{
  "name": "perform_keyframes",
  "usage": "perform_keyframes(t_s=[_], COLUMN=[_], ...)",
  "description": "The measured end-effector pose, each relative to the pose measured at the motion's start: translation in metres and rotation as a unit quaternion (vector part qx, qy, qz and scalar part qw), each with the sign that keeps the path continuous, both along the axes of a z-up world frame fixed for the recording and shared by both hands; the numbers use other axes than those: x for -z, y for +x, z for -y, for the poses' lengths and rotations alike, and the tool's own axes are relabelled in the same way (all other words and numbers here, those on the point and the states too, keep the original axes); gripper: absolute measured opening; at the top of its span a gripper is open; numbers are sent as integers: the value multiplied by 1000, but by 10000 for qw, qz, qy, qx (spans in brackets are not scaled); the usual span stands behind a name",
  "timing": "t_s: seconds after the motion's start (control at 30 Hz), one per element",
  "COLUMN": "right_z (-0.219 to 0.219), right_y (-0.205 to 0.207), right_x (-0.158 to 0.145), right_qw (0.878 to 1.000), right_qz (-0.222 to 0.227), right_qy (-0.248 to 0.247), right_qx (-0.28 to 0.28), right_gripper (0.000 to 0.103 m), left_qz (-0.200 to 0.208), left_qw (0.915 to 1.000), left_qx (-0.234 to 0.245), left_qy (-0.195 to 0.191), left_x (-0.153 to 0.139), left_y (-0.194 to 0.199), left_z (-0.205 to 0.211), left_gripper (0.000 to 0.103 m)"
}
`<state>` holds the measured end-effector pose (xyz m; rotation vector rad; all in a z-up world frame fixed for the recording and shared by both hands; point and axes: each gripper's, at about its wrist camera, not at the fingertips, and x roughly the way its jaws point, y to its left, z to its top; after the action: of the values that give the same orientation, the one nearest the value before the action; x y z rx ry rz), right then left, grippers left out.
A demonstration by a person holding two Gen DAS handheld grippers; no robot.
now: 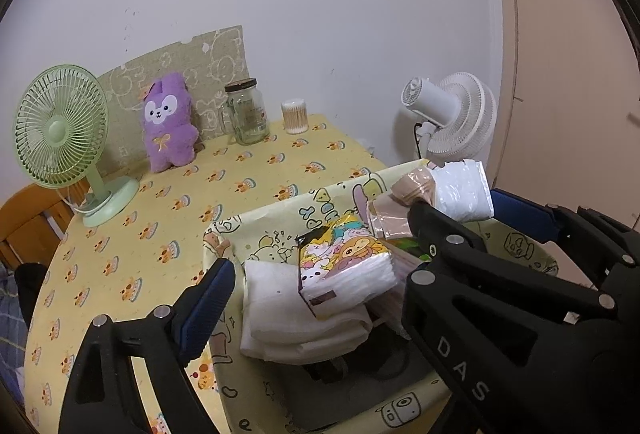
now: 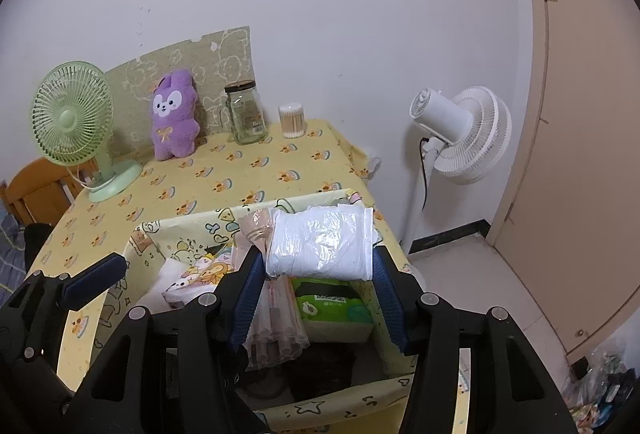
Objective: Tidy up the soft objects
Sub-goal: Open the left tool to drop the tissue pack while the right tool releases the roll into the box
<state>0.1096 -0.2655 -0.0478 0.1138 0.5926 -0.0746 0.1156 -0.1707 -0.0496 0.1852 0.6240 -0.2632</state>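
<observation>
right gripper (image 2: 316, 274) jaws clamped on white plastic roll (image 2: 320, 248) above storage box (image 2: 180, 224) rim, left gripper (image 1: 320, 274) jaws open over box, bench (image 1: 248, 170) beyond

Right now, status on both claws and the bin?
Right claw shut on white plastic roll, held over storage bin. Left claw open, empty, above bin. Tissue pack and towels already inside; nothing blocking.

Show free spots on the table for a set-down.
Free: yellow patterned tablecloth between green desk fan, purple plush bunny and yellow cartoon-print storage box. Crowded: box interior; back edge by glass jar and cotton-swab tub.
</observation>
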Motion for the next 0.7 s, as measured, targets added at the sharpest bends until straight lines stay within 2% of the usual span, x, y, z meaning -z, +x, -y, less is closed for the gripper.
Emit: perform_keyframes(t_s=[0.2,0.3,0.47,0.7], right_z=[-5,-6,-6,-10], right_y=[7,7,1,-13], right_x=[7,9,6,-1], right_qw=[9996,9994,9997,9999], right_qz=[-65,-99,-11,136], right_qy=[190,240,210,77], right_qx=[-202,-217,-100,-8], right_gripper=[60,67,96,99], left_qz=[-88,-85,-77,45], left_qw=[9999,9998,9999,9999], left_qx=[-79,-67,-49,-47], left_qy=[96,139,119,109], left_x=[4,4,3,-3], left_y=[3,2,-1,-15], left_z=[-4,-5,-5,-8], left_gripper=[94,94,95,96])
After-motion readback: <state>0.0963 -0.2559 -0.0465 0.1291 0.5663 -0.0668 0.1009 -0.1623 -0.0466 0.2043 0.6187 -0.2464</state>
